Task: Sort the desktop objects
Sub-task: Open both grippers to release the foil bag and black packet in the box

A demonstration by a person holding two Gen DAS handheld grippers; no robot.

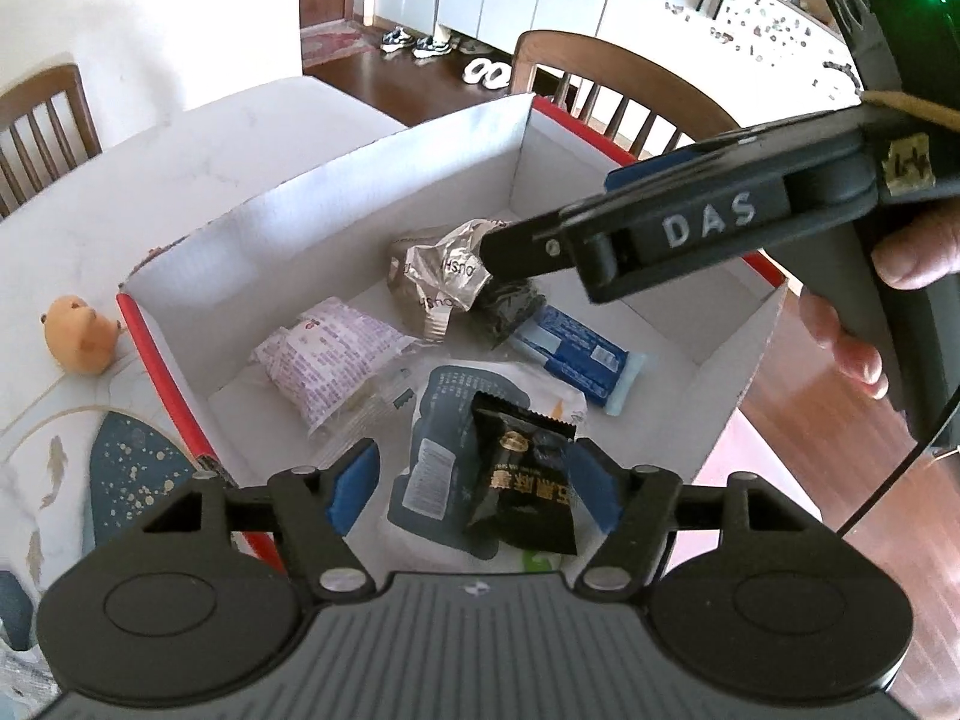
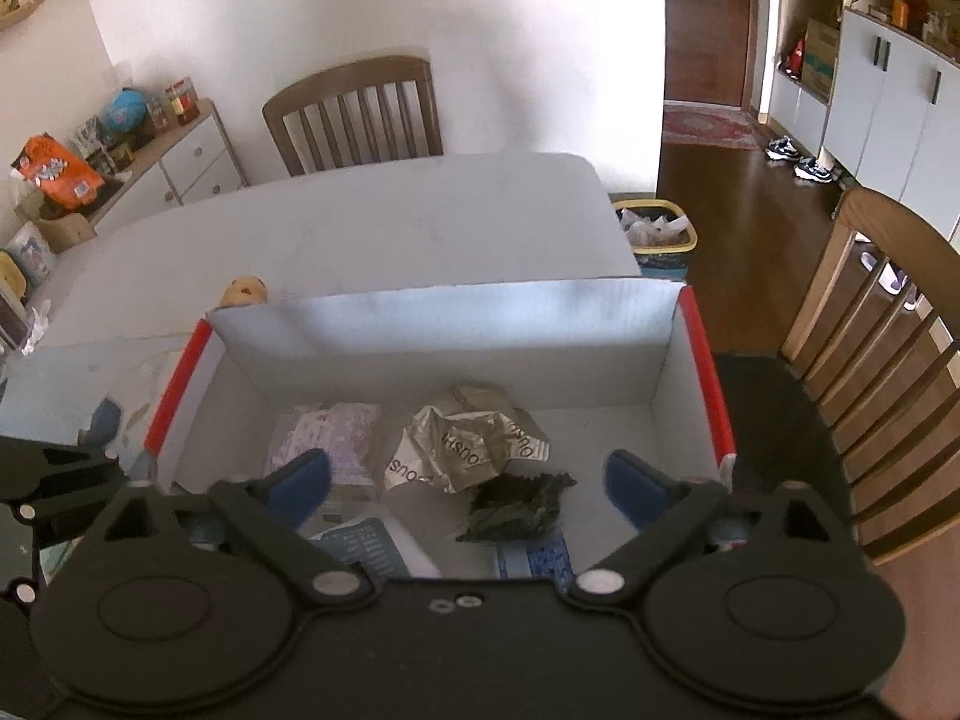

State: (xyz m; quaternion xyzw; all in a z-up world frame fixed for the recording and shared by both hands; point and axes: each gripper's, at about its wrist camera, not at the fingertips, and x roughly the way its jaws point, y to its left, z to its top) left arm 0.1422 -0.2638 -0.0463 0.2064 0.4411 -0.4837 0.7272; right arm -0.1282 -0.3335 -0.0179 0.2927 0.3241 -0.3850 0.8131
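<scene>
Both grippers hang over the white box [image 2: 444, 324] on the desk [image 2: 360, 222]; the left gripper [image 1: 474, 483] has its fingers apart, a black packet [image 1: 525, 489] lying between them on the box floor; the right gripper [image 2: 474, 480] is spread wide above a crumpled foil wrapper [image 2: 468, 444] and a dark bundle [image 2: 516, 507]; a blue pack [image 1: 576, 354] and pink packet [image 1: 327, 354] lie nearby; an orange toy [image 1: 81, 336] sits outside the box.

1. Below both open grippers, packets crowd the white box [image 2: 450, 324]: crumpled foil wrapper [image 2: 474, 444] and dark packet [image 2: 516, 507] lie centrally.
2. Bare box floor lies right of the right gripper [image 2: 471, 480].
3. The box's walls enclose every side.
</scene>
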